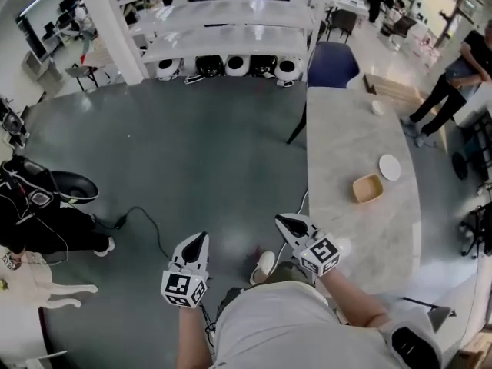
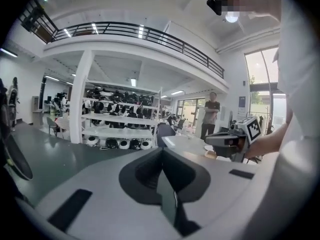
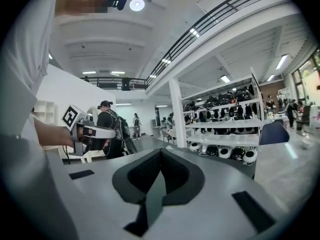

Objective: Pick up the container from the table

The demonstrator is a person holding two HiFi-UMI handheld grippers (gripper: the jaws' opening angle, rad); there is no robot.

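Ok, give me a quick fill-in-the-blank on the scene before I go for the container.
1. The tan container sits on the table next to a round white ___.
2. The left gripper and the right gripper both have their jaws ___.
3. The gripper nearer the table is the ___ one.
Missing words: plate; shut; right.

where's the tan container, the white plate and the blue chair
tan container (image 1: 368,188), head view, on its bare inner floor
white plate (image 1: 390,167), head view, on the middle of its face
blue chair (image 1: 332,64), head view, on its blue upholstery
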